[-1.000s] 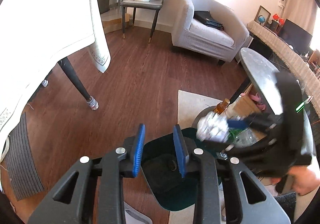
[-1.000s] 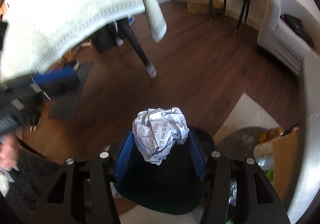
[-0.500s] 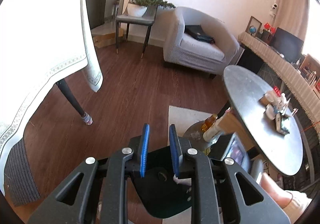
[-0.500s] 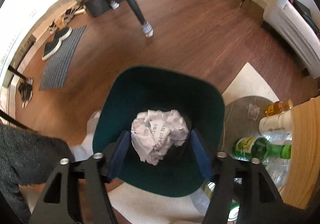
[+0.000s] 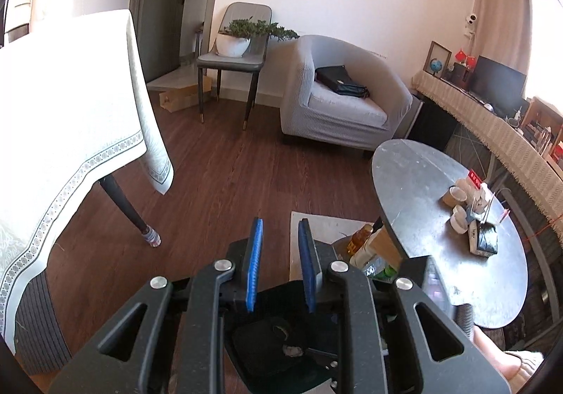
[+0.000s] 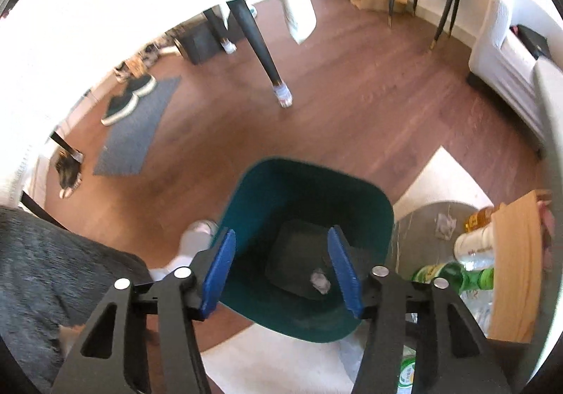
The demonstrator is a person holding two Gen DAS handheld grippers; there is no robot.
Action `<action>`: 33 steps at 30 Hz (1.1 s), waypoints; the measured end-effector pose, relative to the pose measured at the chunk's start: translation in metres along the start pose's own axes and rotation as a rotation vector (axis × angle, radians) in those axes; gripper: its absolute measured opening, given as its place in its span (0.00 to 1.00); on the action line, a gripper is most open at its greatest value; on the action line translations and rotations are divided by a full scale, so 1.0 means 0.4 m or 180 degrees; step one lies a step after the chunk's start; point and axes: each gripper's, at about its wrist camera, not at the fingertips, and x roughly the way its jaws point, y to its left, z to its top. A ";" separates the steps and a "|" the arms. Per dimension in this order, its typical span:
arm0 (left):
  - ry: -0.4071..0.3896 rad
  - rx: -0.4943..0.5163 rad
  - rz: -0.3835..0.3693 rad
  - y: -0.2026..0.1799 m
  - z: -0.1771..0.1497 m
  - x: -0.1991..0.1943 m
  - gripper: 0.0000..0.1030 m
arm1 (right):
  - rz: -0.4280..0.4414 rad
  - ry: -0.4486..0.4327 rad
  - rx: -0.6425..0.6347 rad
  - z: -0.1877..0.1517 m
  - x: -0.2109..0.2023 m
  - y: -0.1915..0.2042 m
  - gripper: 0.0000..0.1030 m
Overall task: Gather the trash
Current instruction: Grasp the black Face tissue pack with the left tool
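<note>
Right claw (image 6: 281, 271), blue-padded jaws apart, empty and closing, hangs over the dark teal plastic waste bin (image 6: 246, 190) on the wooden floor. A small crumpled wad of white paper (image 6: 320, 281) lies on the bin's bottom, directly under the pads. Left claw (image 5: 279, 264) is drawn together on nothing, raised above the same bin. Just beside the bin, under the round grey metal surface (image 5: 415, 183), lie a green glass bottle (image 6: 454, 276) and an amber bottle (image 5: 359, 235). Paper of this kind is likely light, soft and forgiving of any pinch across its bulk; the glass would be heavier, slick and breakable, best taken round the neck.
</note>
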 end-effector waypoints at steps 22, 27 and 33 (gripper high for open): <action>-0.0025 0.0159 -0.0377 -0.222 0.004 0.061 0.64 | -0.0579 -0.1206 0.0480 -0.082 -0.459 -0.236 0.37; 0.0123 0.0329 -0.0589 -0.337 -0.030 0.113 0.81 | -0.0783 -0.1419 0.0708 -0.145 -0.564 -0.334 0.38; 0.0222 0.0519 -0.0754 -0.467 -0.074 0.166 0.87 | -0.0901 -0.1492 0.0941 -0.237 -0.618 -0.416 0.52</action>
